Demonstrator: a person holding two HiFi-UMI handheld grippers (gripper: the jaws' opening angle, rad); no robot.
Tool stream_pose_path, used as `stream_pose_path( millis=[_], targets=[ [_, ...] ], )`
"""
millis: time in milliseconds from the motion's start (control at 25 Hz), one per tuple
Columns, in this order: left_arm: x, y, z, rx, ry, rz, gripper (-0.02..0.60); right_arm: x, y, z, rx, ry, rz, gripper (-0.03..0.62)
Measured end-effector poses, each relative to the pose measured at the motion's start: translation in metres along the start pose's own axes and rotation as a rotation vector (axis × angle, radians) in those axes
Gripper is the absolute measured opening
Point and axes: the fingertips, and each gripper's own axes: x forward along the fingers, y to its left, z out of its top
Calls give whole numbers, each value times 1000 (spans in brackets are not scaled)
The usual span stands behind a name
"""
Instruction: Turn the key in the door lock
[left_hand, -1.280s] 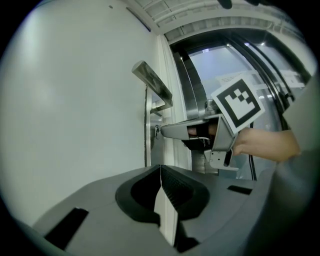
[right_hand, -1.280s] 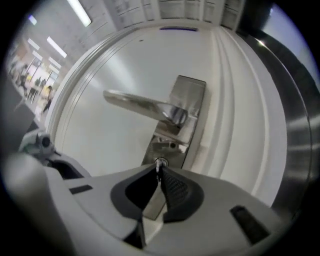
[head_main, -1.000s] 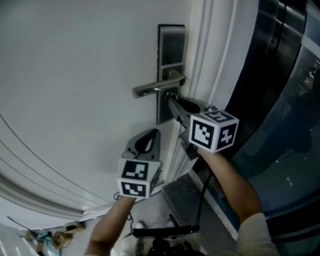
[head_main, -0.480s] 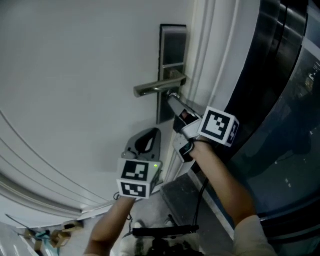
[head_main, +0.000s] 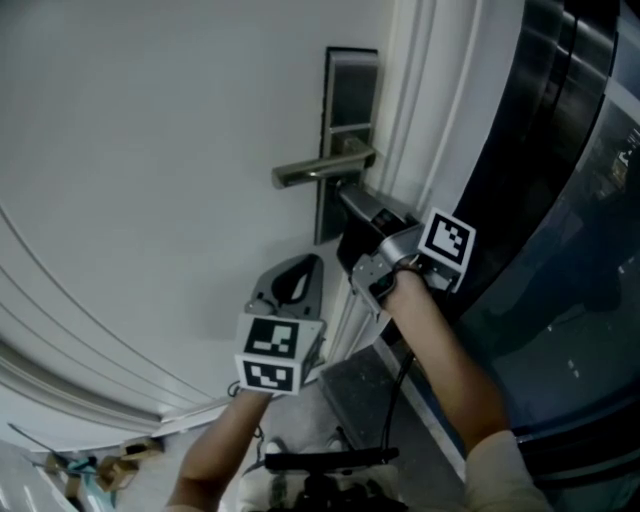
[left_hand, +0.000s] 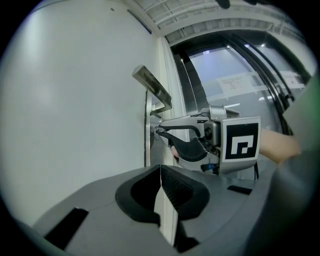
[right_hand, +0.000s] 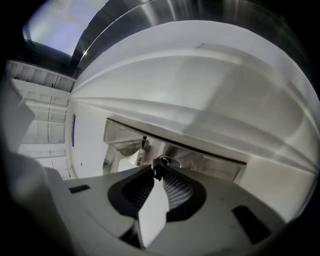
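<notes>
the right claw (right_hand: 157, 170) is held against the metal lock plate (head_main: 351, 100) of the white door (head_main: 150, 150), just under the lever handle (head_main: 318, 172). the key (right_hand: 157, 173) is seated in the lock below that handle. its dark head is seen between the claw's tips, with a thin wire ring (right_hand: 164, 160) just beyond it. the jaws have just been opened wider, so the grip on the key is released, though the head is flanked by both tips. in the head view this claw is seen tilted, its marker cube (head_main: 446, 240) turned toward the dark glass panel (head_main: 570, 200) at the right. the left claw (left_hand: 160, 169) is clenched with nothing between its jaws. it is held level, lower and further left, pointed at the door and apart from the lock plate.
</notes>
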Motion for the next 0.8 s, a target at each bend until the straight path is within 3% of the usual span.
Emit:
stream_pose_path(
  millis=[280, 560, 680, 800],
  targets=[
    [1, 1, 0, 5, 0, 5, 17, -2, 2, -2, -298, 80, -52, 67],
    [1, -5, 0, 9, 1, -4, 17, -13, 6, -4, -433, 113, -78, 95],
    [2, -5, -2, 7, 4, -3, 17, -21, 10, 1, -631, 134, -109, 100],
    [2, -4, -2, 8, 6, -1, 17, -25, 20, 5, -947, 148, -168, 115]
  ],
)
